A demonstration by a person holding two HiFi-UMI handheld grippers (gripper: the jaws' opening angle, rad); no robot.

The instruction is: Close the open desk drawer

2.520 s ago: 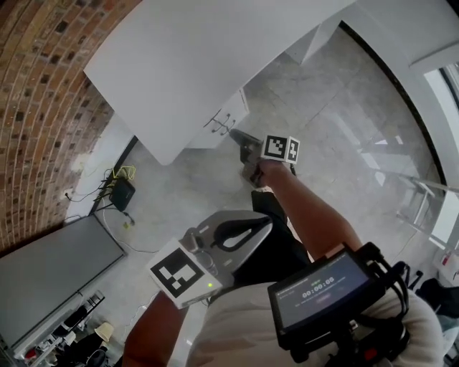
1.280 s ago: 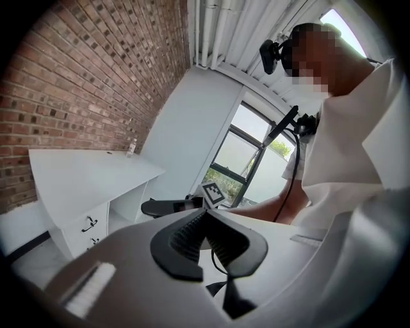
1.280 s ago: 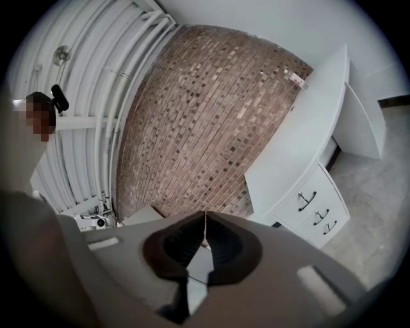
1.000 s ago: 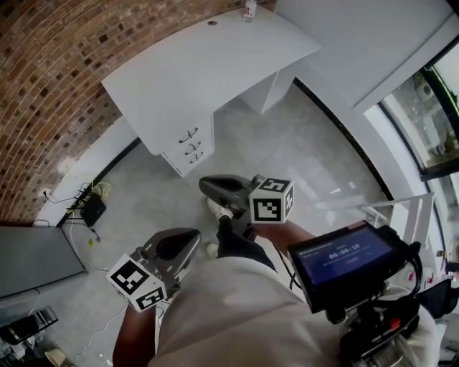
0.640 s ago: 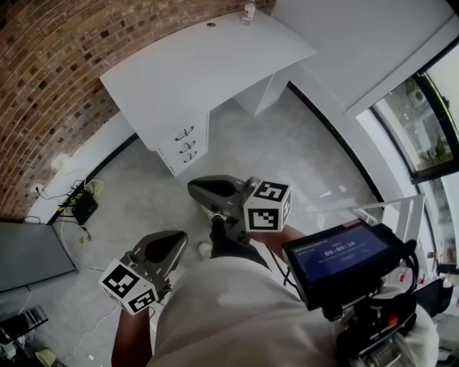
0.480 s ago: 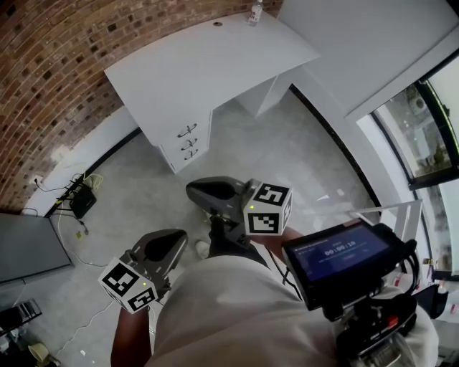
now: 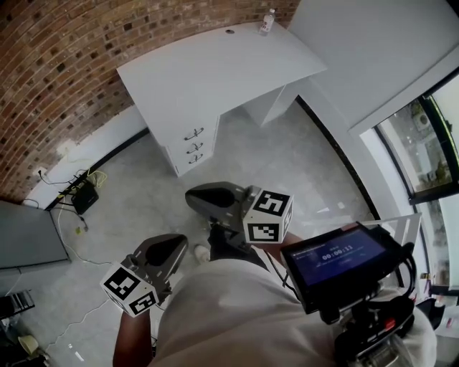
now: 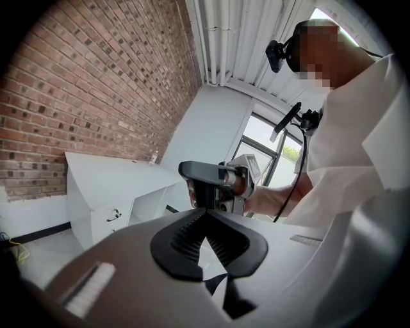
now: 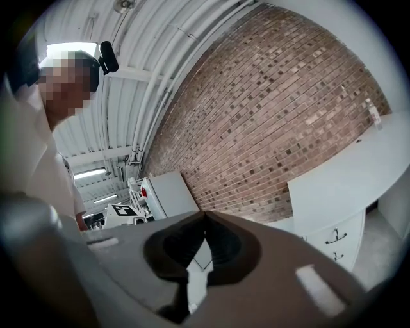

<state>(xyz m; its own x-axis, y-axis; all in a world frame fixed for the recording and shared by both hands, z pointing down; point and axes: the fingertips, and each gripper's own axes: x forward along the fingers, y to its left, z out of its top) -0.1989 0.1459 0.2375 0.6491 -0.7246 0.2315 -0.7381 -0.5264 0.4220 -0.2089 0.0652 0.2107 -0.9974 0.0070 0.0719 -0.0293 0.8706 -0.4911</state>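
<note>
A white desk stands against the brick wall, well away from both grippers. Its drawer stack has three handles, and the fronts look level with one another. In the left gripper view the desk shows one handle; in the right gripper view the drawer stack is at the lower right. My left gripper hangs low by my body, jaws shut and empty. My right gripper is held in front of my waist, also shut on nothing.
A clear bottle stands at the desk's far corner. A black box with cables lies on the floor by the wall, and a dark panel is at the left. Tall windows run along the right. A screen hangs at my chest.
The right gripper, earlier stretched out near the drawer handles, is now drawn back to my waist. The desk lies farther off, and both grippers stay shut.
</note>
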